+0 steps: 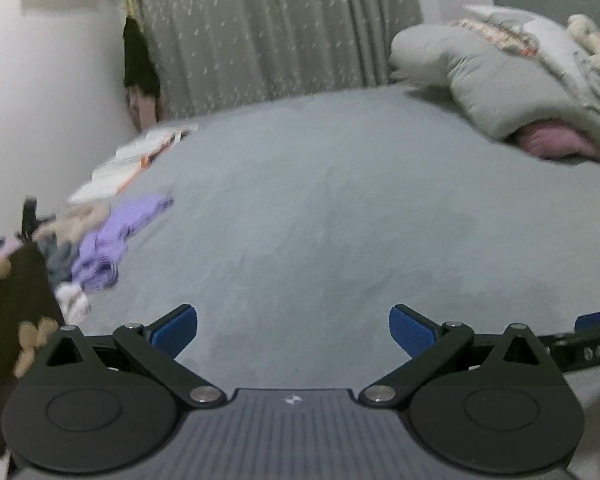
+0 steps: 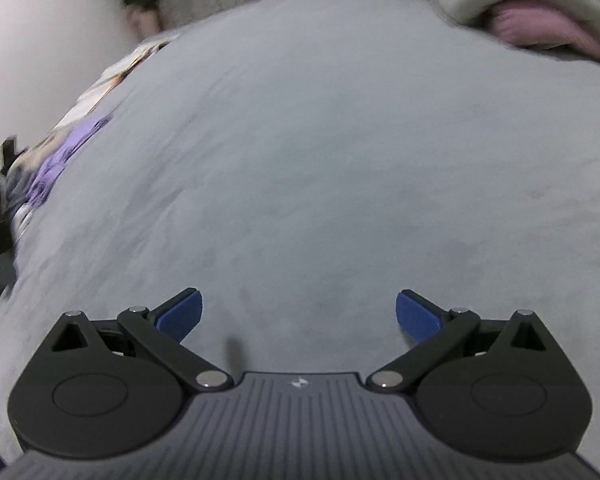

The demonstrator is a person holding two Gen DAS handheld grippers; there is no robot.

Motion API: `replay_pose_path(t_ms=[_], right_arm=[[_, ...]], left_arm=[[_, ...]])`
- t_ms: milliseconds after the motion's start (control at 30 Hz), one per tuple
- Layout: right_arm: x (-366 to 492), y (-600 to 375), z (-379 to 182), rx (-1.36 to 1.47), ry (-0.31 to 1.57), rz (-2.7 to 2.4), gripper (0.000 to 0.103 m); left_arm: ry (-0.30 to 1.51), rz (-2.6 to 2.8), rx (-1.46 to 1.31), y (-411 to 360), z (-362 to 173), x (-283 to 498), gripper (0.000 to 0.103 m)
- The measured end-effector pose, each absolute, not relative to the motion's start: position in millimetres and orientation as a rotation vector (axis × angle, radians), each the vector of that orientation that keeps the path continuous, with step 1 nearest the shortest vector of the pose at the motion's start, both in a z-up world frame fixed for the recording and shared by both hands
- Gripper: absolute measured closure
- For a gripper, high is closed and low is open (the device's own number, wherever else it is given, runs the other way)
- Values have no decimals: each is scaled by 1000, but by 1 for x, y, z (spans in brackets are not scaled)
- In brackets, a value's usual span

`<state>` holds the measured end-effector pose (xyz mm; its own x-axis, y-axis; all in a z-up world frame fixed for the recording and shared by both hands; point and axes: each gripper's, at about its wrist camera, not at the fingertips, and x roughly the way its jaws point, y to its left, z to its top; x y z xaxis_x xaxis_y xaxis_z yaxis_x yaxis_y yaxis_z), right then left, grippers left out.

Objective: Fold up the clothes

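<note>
My left gripper point(image 1: 293, 330) is open and empty above a grey bedsheet point(image 1: 320, 208). My right gripper point(image 2: 299, 318) is open and empty above the same sheet point(image 2: 320, 152); part of it shows at the right edge of the left wrist view point(image 1: 592, 332). A purple garment point(image 1: 112, 240) lies crumpled in a small pile of clothes at the bed's left edge, far left of both grippers; it also shows in the right wrist view point(image 2: 56, 160). A pink garment point(image 1: 556, 142) lies under a grey-green quilt point(image 1: 500, 84) at the far right.
A white wall point(image 1: 40, 100) runs along the left and a grey curtain point(image 1: 268, 32) hangs behind the bed. Papers or books point(image 1: 128, 164) lie at the bed's left edge. A dark patterned cloth point(image 1: 12, 312) hangs at the near left.
</note>
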<state>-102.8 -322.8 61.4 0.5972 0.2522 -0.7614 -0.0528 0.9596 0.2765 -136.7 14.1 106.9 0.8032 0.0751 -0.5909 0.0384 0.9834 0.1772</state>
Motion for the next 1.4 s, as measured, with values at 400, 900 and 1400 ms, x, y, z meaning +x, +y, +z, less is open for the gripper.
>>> replay_pose_path(t_ms=[400, 900, 1400], right_arm=[[-92, -327, 50, 241, 822, 84, 0], [-48, -326, 29, 141, 731, -21, 0], [-8, -334, 14, 77, 661, -117, 0]], left_arm=[[635, 5, 163, 8, 71, -97, 1], [593, 1, 160, 4, 40, -38, 1], [648, -35, 64, 6, 10, -3, 1]])
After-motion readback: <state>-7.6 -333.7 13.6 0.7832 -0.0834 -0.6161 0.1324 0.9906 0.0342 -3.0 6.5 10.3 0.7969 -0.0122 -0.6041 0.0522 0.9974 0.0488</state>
